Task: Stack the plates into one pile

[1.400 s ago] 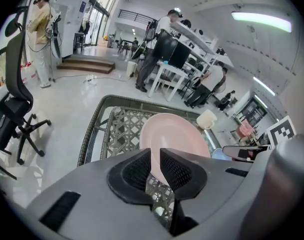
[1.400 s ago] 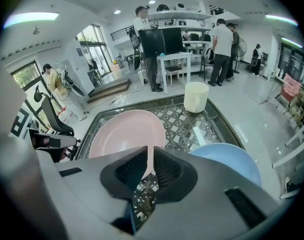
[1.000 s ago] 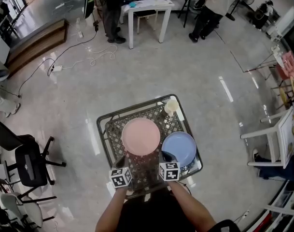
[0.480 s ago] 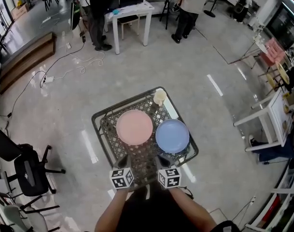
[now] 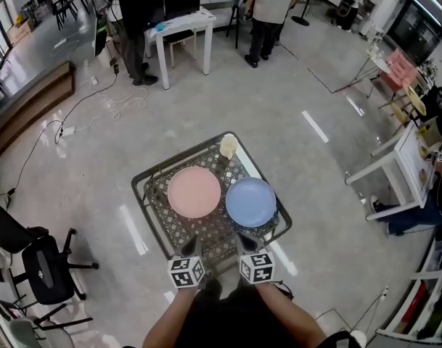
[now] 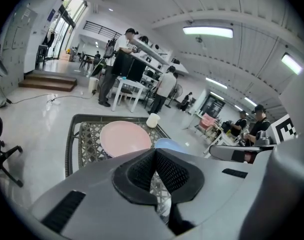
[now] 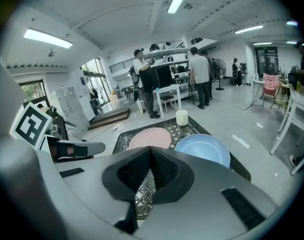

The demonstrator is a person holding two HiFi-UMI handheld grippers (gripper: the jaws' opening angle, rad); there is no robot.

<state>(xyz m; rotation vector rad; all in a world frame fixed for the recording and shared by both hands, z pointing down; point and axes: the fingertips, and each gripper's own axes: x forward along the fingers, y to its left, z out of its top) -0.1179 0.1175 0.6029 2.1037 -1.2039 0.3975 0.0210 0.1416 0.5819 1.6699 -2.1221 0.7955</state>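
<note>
A pink plate point(image 5: 194, 191) and a blue plate point(image 5: 250, 202) lie side by side on a dark lattice-topped metal table point(image 5: 149, 177). The pink plate point(image 6: 124, 138) and the edge of the blue plate point(image 6: 167, 144) show in the left gripper view; the right gripper view has the pink plate point(image 7: 150, 137) and the blue plate point(image 7: 203, 148). My left gripper point(image 5: 191, 245) and right gripper point(image 5: 242, 242) hover at the table's near edge, short of the plates. Both are shut with nothing between their pads.
A cream cup point(image 5: 228, 146) stands at the table's far corner. An office chair point(image 5: 39, 263) is at the left, a white table point(image 5: 181, 25) with people standing by it farther off, and white furniture point(image 5: 402, 165) at the right. Cables point(image 5: 97, 107) cross the grey floor.
The head view has drawn back, so the table and plates sit a little farther from me. Both grippers have pulled back off the table toward its near edge.
</note>
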